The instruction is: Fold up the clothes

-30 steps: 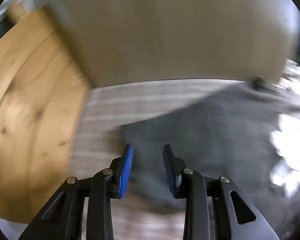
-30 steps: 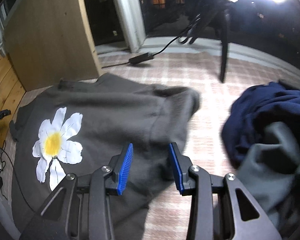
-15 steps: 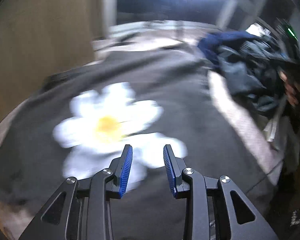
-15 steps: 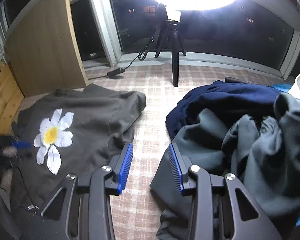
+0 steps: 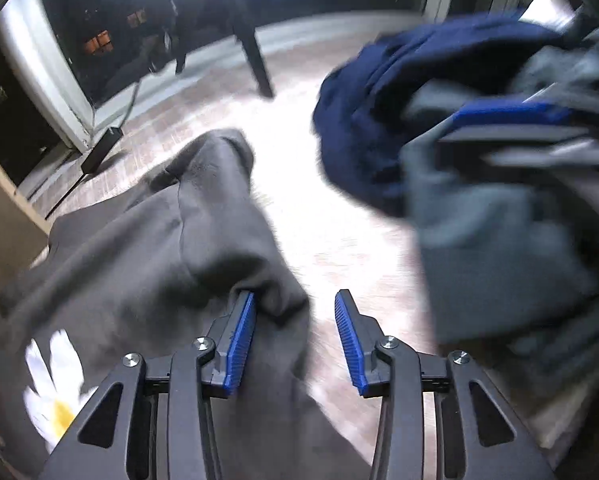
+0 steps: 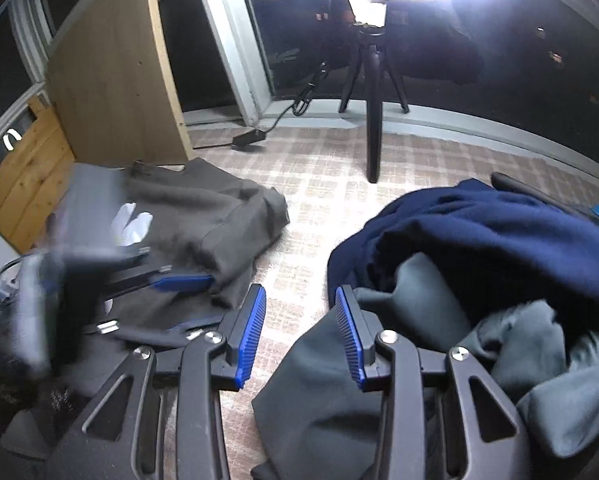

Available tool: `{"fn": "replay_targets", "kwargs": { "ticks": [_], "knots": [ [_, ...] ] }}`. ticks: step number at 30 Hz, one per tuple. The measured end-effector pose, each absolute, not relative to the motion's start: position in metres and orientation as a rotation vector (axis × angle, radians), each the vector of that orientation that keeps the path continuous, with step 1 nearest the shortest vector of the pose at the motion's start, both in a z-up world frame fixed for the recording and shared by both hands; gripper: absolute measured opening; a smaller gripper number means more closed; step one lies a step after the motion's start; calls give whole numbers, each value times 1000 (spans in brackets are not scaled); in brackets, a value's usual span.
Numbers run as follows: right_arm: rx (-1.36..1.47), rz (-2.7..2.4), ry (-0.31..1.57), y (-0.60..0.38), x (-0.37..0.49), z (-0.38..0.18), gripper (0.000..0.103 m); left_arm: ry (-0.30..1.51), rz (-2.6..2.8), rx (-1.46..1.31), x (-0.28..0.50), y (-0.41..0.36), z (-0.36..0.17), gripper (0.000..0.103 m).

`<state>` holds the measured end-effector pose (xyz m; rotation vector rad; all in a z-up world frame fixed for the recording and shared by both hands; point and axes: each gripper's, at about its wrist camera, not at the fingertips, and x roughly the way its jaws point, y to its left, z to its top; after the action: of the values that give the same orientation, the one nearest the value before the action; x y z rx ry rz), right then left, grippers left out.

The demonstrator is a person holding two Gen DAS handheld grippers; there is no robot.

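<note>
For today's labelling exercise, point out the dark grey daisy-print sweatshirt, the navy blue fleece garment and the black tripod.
Dark grey daisy-print sweatshirt (image 6: 219,216): right wrist view, sleeve.
Navy blue fleece garment (image 6: 499,236): right wrist view, top fold.
Black tripod (image 6: 373,120): right wrist view, front leg.

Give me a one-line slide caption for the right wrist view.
Open right gripper hovers between the daisy-print grey sweatshirt and a heap of navy and grey clothes, ring light tripod behind.

Dark grey sweatshirt (image 6: 203,216) with white daisy print (image 5: 51,384); navy garment (image 6: 499,232); beige checked carpet (image 6: 319,168).
</note>
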<state>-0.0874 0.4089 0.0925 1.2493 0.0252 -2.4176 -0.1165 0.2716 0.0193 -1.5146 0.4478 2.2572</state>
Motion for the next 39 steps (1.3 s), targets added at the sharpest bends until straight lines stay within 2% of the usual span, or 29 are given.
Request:
{"fn": "replay_targets", "kwargs": {
  "ticks": [1,2,6,8,14,18,21,25,27,29,30,31,33,35,39],
  "knots": [
    [1244,-2408,16,410,-89,93,36,403,2261,-1556,-124,261,14,29],
    [1238,-2398,8,412,-91,93,36,309,2279,-1583,-129,245,16,16],
    [1227,-2350,-10,398,-102,88,36,-43,2506,-1614,-126,167,38,16],
    [1222,-2326,-19,391,-108,85,36,-136,2575,-1613,-115,145,45,22],
    [1221,-2248,13,358,-133,71,36,-21,2615,-1443,-86,168,64,38],
    [1257,-2288,168,331,-159,46,37,32,2502,-1407,-96,194,52,38],
    [1295,-2277,184,327,-175,32,37,73,2468,-1410,-105,205,41,38],
    [1335,-2229,137,323,-190,21,37,228,2506,-1473,-125,207,19,37],
    [1294,-2224,76,326,-190,28,37,190,2498,-1488,-134,198,15,22],
    [1253,-2217,17,330,-189,35,39,-38,2469,-1490,-139,171,18,17],
    [1250,-2225,23,330,-191,36,44,-166,2446,-1486,-141,156,20,15],
    [1248,-2233,29,329,-193,36,54,-274,2436,-1484,-141,142,20,15],
    [1254,-2243,37,328,-199,36,55,-421,2427,-1483,-140,118,18,15],
    [1261,-2214,32,322,-206,31,55,-448,2420,-1485,-140,112,17,15],
    [1234,-2153,155,293,-210,27,55,-398,2403,-1485,-142,116,15,18]
  ]
}}
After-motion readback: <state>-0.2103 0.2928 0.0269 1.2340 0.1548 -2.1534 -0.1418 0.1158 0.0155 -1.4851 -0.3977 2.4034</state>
